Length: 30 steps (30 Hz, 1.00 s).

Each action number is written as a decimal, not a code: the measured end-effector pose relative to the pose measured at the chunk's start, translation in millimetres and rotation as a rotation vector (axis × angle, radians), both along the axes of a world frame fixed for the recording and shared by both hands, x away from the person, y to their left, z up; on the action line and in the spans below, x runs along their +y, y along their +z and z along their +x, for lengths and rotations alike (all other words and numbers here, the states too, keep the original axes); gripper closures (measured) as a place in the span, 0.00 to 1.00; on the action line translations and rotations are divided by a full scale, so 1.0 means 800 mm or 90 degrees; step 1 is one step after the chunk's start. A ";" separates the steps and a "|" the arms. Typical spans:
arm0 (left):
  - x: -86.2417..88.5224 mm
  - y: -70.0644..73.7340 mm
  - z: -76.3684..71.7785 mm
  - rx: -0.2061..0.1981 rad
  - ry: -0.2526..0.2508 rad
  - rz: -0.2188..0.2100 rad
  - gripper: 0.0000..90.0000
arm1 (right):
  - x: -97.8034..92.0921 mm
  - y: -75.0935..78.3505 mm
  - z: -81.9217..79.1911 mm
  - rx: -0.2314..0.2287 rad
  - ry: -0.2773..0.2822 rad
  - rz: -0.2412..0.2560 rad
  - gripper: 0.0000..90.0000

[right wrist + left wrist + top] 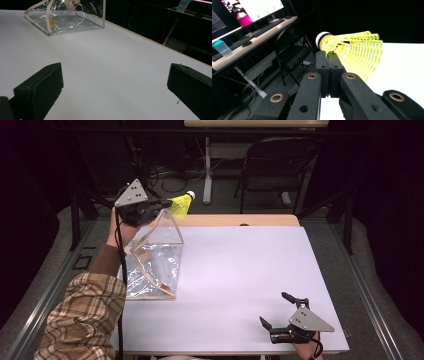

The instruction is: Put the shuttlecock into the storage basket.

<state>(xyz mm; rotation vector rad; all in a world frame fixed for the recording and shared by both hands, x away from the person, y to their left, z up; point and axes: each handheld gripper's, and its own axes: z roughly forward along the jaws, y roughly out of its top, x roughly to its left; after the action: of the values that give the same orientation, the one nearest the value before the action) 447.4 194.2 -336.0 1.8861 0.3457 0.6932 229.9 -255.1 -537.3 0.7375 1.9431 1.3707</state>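
A yellow shuttlecock [182, 204] with a white cork tip is held up in the air by my left gripper [162, 206], above the far left corner of the table. In the left gripper view the jaws are pressed together on the skirt of the shuttlecock [354, 51], with the gripper [329, 56] shut. A clear plastic pouch [155, 262] with beige edging stands open on the table's left side, just below the left gripper. My right gripper [277, 311] rests near the front right of the table, jaws wide apart with nothing between them. The pouch [66, 17] lies far ahead of the right gripper [115, 82].
The white table top [240, 280] spreads between the pouch and the right gripper. A black folding chair [275, 165] and a desk leg stand beyond the far edge. A desk with monitors, keyboards and a bottle [222, 48] is off to the side.
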 end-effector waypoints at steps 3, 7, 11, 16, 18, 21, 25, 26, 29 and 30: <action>0.005 0.000 0.000 -0.001 0.007 0.001 1.00 | 0.000 0.000 0.000 0.000 0.000 0.000 0.00; 0.012 0.000 0.001 0.001 0.016 -0.003 1.00 | 0.000 0.000 0.000 0.002 0.000 0.001 0.00; 0.018 0.000 0.001 0.001 0.023 -0.006 1.00 | 0.000 0.000 0.000 0.002 0.000 0.000 0.00; 0.025 0.001 0.001 0.000 0.035 -0.005 1.00 | 0.000 0.000 0.000 0.002 -0.001 -0.001 0.00; 0.029 0.001 0.002 -0.001 0.040 -0.004 1.00 | 0.000 0.000 0.000 0.002 -0.001 0.000 0.00; 0.035 0.001 0.002 0.001 0.048 -0.010 1.00 | 0.000 0.000 0.000 0.002 -0.001 -0.001 0.00; 0.044 0.000 0.003 0.002 0.059 -0.014 1.00 | 0.000 0.000 0.001 0.001 -0.001 -0.001 0.00; 0.046 0.000 0.003 0.003 0.062 -0.015 1.00 | 0.001 0.000 0.001 0.001 -0.001 -0.001 0.00; 0.051 0.000 0.003 0.002 0.070 -0.017 1.00 | 0.001 0.000 0.001 0.001 -0.001 -0.001 0.00; 0.053 0.000 0.004 0.003 0.073 -0.018 1.00 | 0.001 0.000 0.001 0.001 -0.001 -0.001 0.00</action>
<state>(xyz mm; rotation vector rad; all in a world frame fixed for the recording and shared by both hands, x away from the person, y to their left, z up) 450.3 236.5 -336.2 1.8524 0.4667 0.7568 230.3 -254.6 -537.6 0.7398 1.9444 1.3673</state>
